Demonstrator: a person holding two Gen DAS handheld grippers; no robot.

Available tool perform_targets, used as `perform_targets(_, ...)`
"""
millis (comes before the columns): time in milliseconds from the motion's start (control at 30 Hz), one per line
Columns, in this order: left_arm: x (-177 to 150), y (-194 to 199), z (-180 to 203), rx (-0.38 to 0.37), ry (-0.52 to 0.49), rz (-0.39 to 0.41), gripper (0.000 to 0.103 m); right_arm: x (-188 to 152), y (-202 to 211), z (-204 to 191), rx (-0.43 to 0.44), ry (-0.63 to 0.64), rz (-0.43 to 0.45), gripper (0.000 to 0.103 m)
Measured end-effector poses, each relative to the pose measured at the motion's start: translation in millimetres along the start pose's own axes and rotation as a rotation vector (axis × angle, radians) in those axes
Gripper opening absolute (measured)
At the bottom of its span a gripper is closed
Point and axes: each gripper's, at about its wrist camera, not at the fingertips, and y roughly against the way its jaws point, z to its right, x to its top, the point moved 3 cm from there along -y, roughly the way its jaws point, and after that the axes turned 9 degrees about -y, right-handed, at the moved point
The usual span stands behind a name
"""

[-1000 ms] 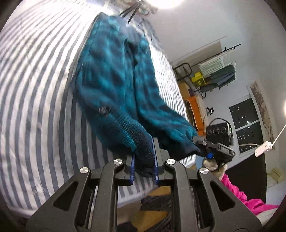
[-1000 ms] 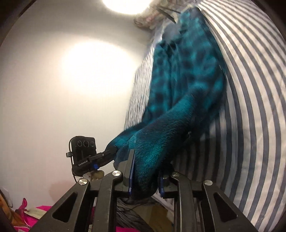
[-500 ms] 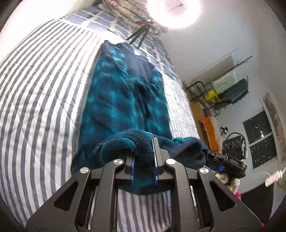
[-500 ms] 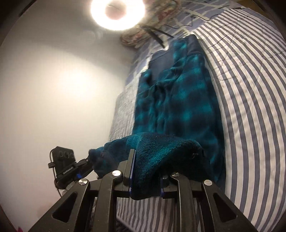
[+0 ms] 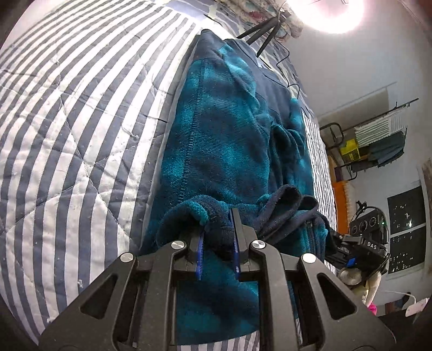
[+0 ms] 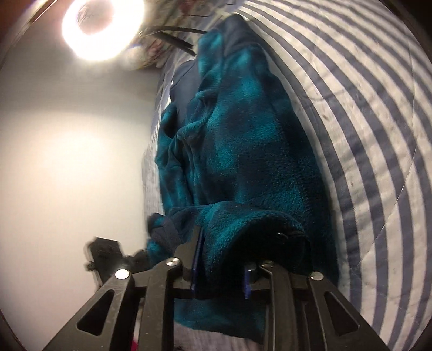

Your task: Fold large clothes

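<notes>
A teal and navy plaid fleece garment lies lengthwise on a striped quilt. Its near end is folded back over the rest. My left gripper is shut on a dark corner of that folded end, low over the fleece. My right gripper has the other corner between its jaws, which are opening while thick fleece still fills the gap. A small button shows on that corner. The right gripper also shows at the left wrist view's right edge. The left gripper is a blur in the right wrist view.
A lit ring light on a black tripod stands at the far end of the bed by patterned pillows. A clothes rack and a dark window are beyond the bed's right side. A white wall is close by.
Both grippers carried the garment's near end forward over the rest and down towards the bed, so it now lies doubled. The right jaws stand wider than before.
</notes>
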Motion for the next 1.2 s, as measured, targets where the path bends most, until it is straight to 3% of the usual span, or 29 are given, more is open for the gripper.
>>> perform_targets(67,3.5,1.2,-3.2,-0.032,0.031,-0.013,0.018,1.6,10.3,2.0,0.080,-0.062,-0.021,0.058)
perform_targets(167,8.7,6.5,-7.6,-0.081,0.083,-0.028,0.023,1.0,36.5,-1.0,0.157,-0.079,0.005,0.076)
perform_targets(300,15.2,17.6,-4.8,-0.142,0.113,-0.026,0.035,-1.0,74.6,-6.6,0.134,0.030,0.086,0.071)
perform_targets(367,21.7,26.6,1.1,-0.155,0.098,-0.004,0.059,-6.7,84.3,-12.7,0.009,0.177,0.142,0.064)
perform_targets(433,29.3,38.8,9.2,-0.172,0.082,0.033,0.068,-11.5,87.3,-12.2,-0.107,0.293,0.190,0.062)
perform_targets(533,39.9,52.3,18.2,-0.159,0.019,0.062,0.068,-13.1,75.2,-9.9,-0.141,0.343,0.186,0.060)
perform_targets(600,42.1,57.9,26.2,-0.077,-0.103,0.076,0.068,-13.6,66.0,-15.9,-0.195,0.413,0.210,0.060)
perform_targets(767,27.7,38.0,28.1,0.112,-0.383,0.012,0.068,-18.2,48.7,-26.6,-0.227,0.538,0.198,0.060)
perform_targets(867,17.9,15.7,14.8,0.121,-0.414,-0.048,0.068,-17.8,38.6,-30.0,-0.255,0.572,0.198,0.059)
perform_targets(900,16.1,10.8,10.7,0.112,-0.402,-0.056,0.067,-19.3,35.4,-30.3,-0.262,0.587,0.191,0.056)
perform_targets(967,14.8,2.4,8.3,0.082,-0.384,-0.066,0.036,-22.0,28.8,-27.9,-0.274,0.595,0.165,0.033)
perform_targets(1000,14.8,0.6,9.1,0.093,-0.393,-0.062,0.029,-20.3,24.6,-27.9,-0.279,0.589,0.166,0.030)
perform_targets(1033,15.0,0.1,10.8,0.126,-0.413,-0.053,0.011,-19.8,25.3,-26.3,-0.281,0.581,0.166,0.023)
perform_targets(1200,13.4,17.6,30.9,0.127,-0.469,-0.009,0.008,-20.6,43.0,-22.1,-0.142,0.498,0.117,0.017)
